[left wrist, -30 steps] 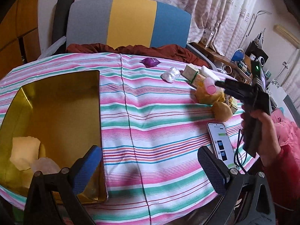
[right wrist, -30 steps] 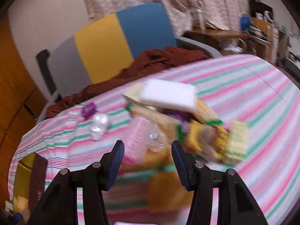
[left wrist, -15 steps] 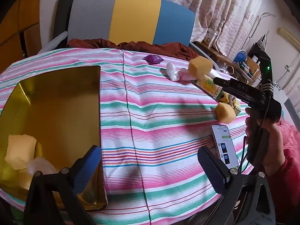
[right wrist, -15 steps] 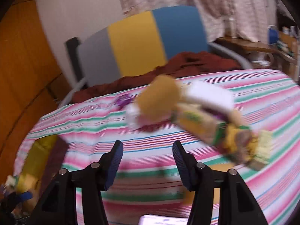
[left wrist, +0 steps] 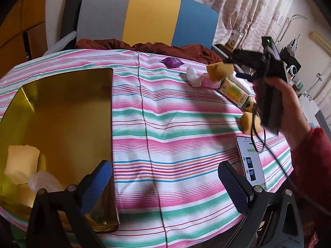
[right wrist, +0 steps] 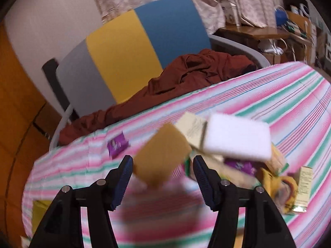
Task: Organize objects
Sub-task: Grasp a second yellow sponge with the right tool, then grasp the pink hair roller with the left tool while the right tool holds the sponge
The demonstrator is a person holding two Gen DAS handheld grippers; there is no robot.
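A yellow sponge block (right wrist: 162, 160) sits between the fingers of my right gripper (right wrist: 163, 174), clear of the striped tablecloth; in the left wrist view the sponge (left wrist: 219, 71) hangs at the tip of the right gripper (left wrist: 233, 61). My left gripper (left wrist: 165, 177) is open and empty, low over the near table edge beside a gold tin (left wrist: 55, 111). The tin holds a pale yellow sponge (left wrist: 20, 165) and a clear wrapper (left wrist: 44, 183).
A pile at the right holds a white sponge (right wrist: 238, 137), a snack pack (left wrist: 233, 92), another yellow sponge (left wrist: 249, 122), a purple packet (left wrist: 172, 62) and a white wad (left wrist: 193, 76). A phone (left wrist: 250, 163) lies near the right edge. A chair with a red cloth (left wrist: 144, 45) stands behind.
My right gripper went into the pile, took the yellow sponge block and lifted it off the table. My left gripper has stayed in place.
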